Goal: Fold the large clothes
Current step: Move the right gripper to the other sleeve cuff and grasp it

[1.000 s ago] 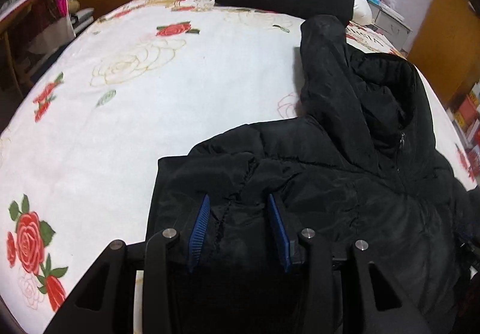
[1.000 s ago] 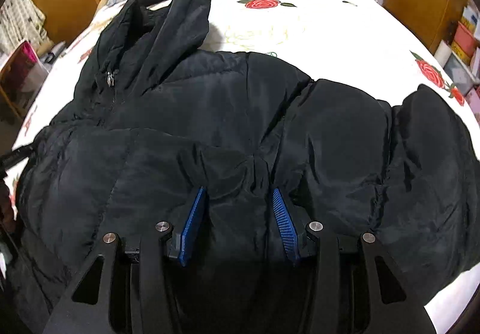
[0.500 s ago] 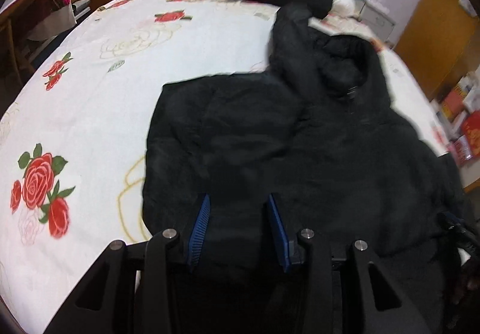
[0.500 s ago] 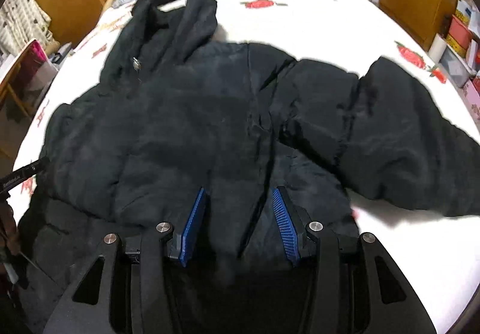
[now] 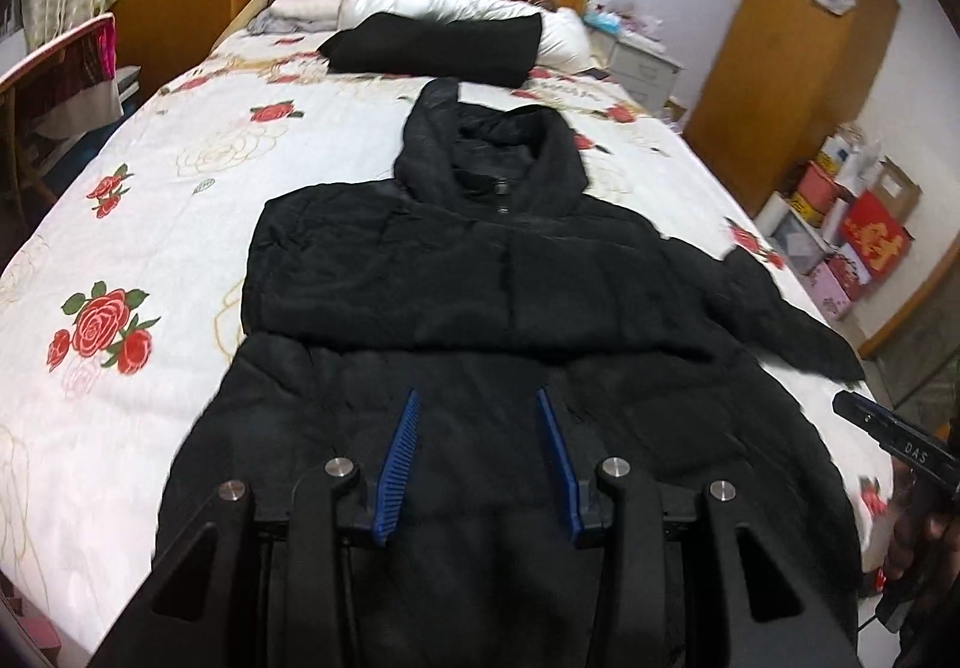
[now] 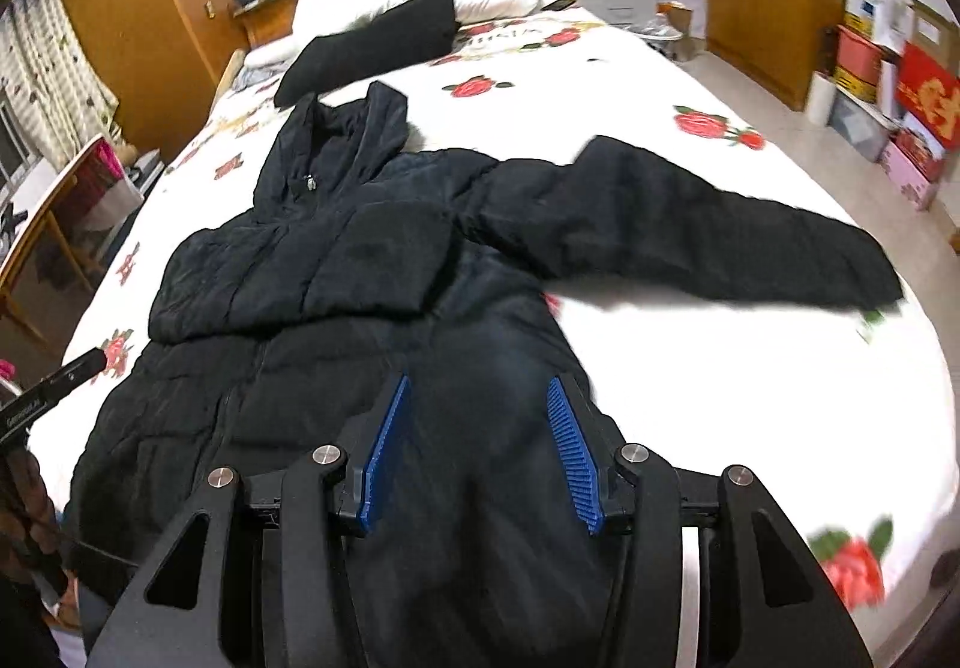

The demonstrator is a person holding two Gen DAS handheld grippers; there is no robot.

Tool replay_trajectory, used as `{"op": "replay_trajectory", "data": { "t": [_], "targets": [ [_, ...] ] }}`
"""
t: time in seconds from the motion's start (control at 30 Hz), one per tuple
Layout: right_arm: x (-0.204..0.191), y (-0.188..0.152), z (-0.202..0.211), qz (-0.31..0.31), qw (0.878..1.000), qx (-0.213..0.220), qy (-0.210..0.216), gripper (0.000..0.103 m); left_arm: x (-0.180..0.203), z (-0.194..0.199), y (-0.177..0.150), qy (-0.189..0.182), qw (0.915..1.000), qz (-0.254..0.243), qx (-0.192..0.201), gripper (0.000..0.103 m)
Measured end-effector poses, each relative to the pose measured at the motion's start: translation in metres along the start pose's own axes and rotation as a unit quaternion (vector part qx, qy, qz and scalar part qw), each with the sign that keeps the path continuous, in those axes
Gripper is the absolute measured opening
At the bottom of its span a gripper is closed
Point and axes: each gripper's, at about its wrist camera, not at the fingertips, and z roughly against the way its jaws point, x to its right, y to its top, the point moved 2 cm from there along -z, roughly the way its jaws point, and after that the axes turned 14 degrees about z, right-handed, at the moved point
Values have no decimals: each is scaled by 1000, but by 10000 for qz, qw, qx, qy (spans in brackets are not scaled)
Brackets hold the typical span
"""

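Bed (image 5: 180,200) with rose-print sheet runs ahead of both jaws. Black hooded jacket (image 5: 480,272) lies flat on it, hem beneath the jaws, hood (image 6: 342,140) at the far end. One sleeve is folded across the chest; the other sleeve (image 6: 690,230) stretches out ahead-right of the right jaws. Left gripper (image 5: 480,416) and right gripper (image 6: 480,404): jaws wide, gripping nothing.

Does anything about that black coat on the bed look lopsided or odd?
Yes. The black coat is uneven: its left sleeve is folded across the chest, while the right sleeve sticks straight out over the flowered bedspread. Nothing looks damaged.
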Motion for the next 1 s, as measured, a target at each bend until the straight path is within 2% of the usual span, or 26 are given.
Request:
{"op": "replay_trajectory", "data": {
  "t": [0.17,0.4,0.53,0.6,0.67,0.87,1.0],
  "targets": [
    [15,-21,26,-139,9998,82,-80,48,8,19,-20,-27,10000,-2,42,42],
    [50,-29,33,-498,9983,116,-270,48,18,19,-22,188,9997,-10,133,42],
    [71,-30,25,-710,9969,78,-320,49,22,11,-16,268,9995,-60,155,42],
    [82,-30,19,-795,9962,48,-366,55,24,3,-13,303,9995,-57,113,42],
    [94,-30,13,-867,9954,38,-398,56,26,-6,-8,334,9994,-83,63,42],
    [150,-32,-15,-1380,9891,-120,-494,56,30,-29,12,446,9989,-110,97,42],
    [195,-38,-38,-1856,9806,-257,-576,56,32,-42,23,461,9989,-60,115,44]
  ]
}}
